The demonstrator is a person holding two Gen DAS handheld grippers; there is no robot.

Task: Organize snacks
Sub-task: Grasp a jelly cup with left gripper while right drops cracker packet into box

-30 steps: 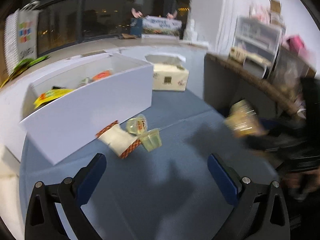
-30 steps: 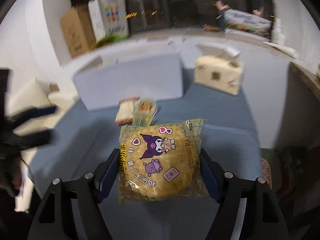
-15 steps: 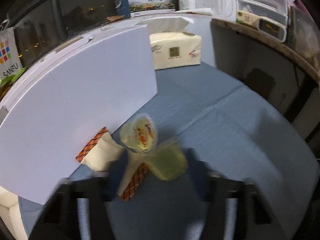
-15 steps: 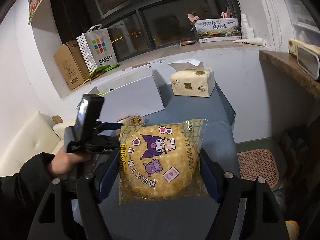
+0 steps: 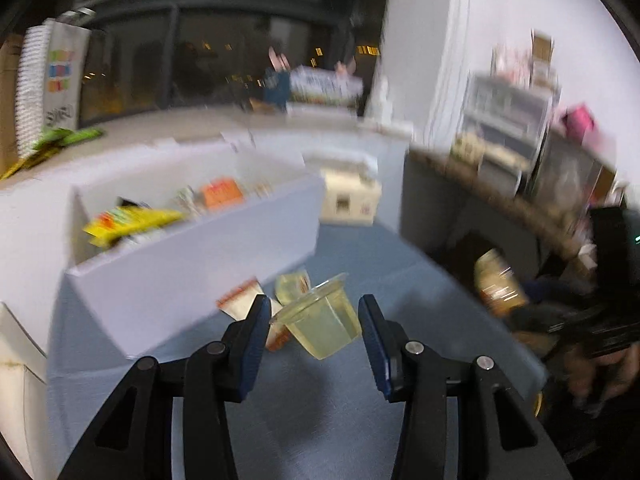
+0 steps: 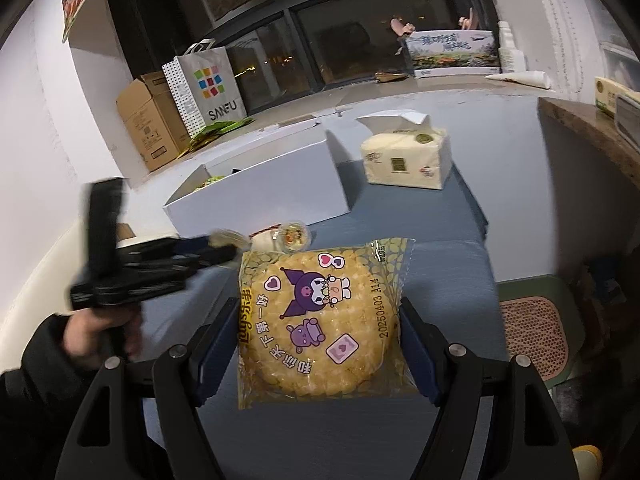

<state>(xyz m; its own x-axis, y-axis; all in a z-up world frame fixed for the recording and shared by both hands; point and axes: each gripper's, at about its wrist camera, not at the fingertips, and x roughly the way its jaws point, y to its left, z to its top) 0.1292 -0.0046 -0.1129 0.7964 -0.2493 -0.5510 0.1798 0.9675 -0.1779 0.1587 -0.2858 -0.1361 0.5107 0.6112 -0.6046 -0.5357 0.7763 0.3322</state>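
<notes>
My left gripper (image 5: 312,322) clamps a tilted jelly cup (image 5: 320,326) above the table, near the white box (image 5: 192,264). My right gripper (image 6: 316,344) grips the wrapped cake (image 6: 320,320). Advice: level the cup, clear the box wall, release low inside.

Left wrist view motion-blurred throughout: snack packets (image 5: 136,220) in white box (image 5: 192,264) unreadable; tissue pack (image 5: 350,200) print smeared. Wrapped snack (image 5: 244,304) near box partly hidden behind jelly cup (image 5: 320,324) and jaws. Right wrist view: left gripper (image 6: 216,252) blurred, grip unclear; box contents mostly hidden by near wall.
</notes>
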